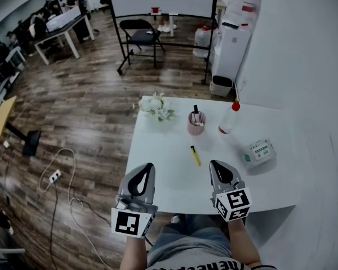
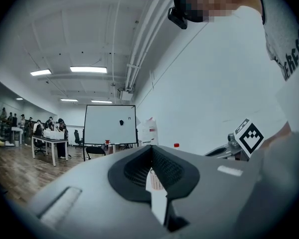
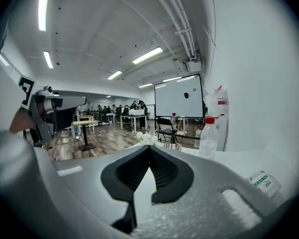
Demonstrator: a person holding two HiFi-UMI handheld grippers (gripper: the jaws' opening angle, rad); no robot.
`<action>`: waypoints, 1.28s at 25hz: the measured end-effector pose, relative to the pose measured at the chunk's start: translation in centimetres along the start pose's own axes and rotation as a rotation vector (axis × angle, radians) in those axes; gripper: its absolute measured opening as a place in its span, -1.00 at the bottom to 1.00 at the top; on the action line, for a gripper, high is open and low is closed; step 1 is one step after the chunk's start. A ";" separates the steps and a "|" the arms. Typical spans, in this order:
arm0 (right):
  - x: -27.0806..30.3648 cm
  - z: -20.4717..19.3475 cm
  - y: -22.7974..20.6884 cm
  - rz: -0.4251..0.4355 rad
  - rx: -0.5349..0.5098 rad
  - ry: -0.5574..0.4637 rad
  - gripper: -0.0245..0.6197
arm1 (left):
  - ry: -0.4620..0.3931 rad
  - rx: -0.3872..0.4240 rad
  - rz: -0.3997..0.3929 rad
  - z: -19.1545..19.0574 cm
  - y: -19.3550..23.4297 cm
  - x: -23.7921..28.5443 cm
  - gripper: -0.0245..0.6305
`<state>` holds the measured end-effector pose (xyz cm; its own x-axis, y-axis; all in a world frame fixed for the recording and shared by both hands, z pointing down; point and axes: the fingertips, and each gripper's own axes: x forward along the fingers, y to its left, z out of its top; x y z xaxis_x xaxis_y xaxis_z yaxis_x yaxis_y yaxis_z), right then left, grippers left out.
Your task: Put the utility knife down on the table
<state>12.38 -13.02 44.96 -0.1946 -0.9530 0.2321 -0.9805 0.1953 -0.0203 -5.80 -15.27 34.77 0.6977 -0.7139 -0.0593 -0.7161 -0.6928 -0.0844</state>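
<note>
The slim yellow utility knife (image 1: 195, 155) lies flat on the white rectangular table (image 1: 169, 151), apart from both grippers and between them in the head view, a little nearer the right one. The left gripper (image 1: 147, 170) is clenched, its 2 jaws meeting at the tips, and hangs over the table's near edge. The right gripper (image 1: 217, 167) is likewise clenched, tips together, just beside it. Beyond the knife stand a pink perforated pen cup (image 1: 196, 123), a clear plastic bottle with a red cap (image 1: 228, 120) and a bunch of white flowers (image 1: 156, 107). A green-and-white tissue packet (image 1: 258, 152) lies to the right.
</note>
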 end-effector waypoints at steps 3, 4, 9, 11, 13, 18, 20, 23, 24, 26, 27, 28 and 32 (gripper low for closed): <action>-0.7 0.8 0.2 -0.005 -0.004 -0.024 -0.92 | 0.009 0.005 -0.010 0.1 -0.3 -0.1 -0.88; -0.9 1.0 0.2 -0.007 -0.006 -0.032 -0.92 | 0.006 0.006 -0.014 0.1 -0.4 -0.2 -0.88; -1.9 2.1 0.0 -0.021 -0.005 -0.072 -0.92 | -0.032 0.004 -0.039 0.2 -1.1 -0.3 -0.88; -2.3 2.6 0.0 -0.024 -0.006 -0.085 -0.92 | -0.029 0.004 -0.040 0.3 -1.2 -0.4 -0.88; -2.7 3.1 0.0 -0.027 -0.011 -0.098 -0.92 | -0.014 0.006 -0.036 0.3 -1.3 -0.4 -0.88; -3.9 4.5 0.2 -0.034 -0.028 -0.137 -0.92 | -0.011 0.005 -0.048 0.5 -1.8 -0.5 -0.88; -4.4 5.1 0.2 -0.034 -0.031 -0.155 -0.92 | -0.014 0.005 -0.053 0.6 -2.0 -0.5 -0.88; -4.9 5.6 0.2 -0.034 -0.029 -0.176 -0.92 | -0.013 0.005 -0.053 0.5 -2.2 -0.6 -0.88; -5.1 5.8 0.2 -0.034 -0.029 -0.182 -0.92 | -0.012 0.006 -0.051 0.5 -2.2 -0.6 -0.88; -5.5 6.0 0.2 -0.036 -0.027 -0.192 -0.92 | -0.014 0.005 -0.051 0.5 -2.3 -0.7 -0.88; -5.7 6.1 0.2 -0.036 -0.026 -0.197 -0.92 | -0.016 0.005 -0.053 0.5 -2.4 -0.7 -0.88; -5.8 6.1 0.2 -0.035 -0.024 -0.202 -0.92 | -0.017 0.005 -0.054 0.5 -2.4 -0.8 -0.88; -6.3 6.7 0.5 -0.024 -0.026 -0.223 -0.92 | -0.017 0.006 -0.058 0.5 -2.6 -0.8 -0.88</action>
<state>12.97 -8.46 36.98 -0.1748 -0.9845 0.0116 -0.9846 0.1749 0.0079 -4.50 -12.89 34.53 0.7385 -0.6705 -0.0715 -0.6742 -0.7326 -0.0937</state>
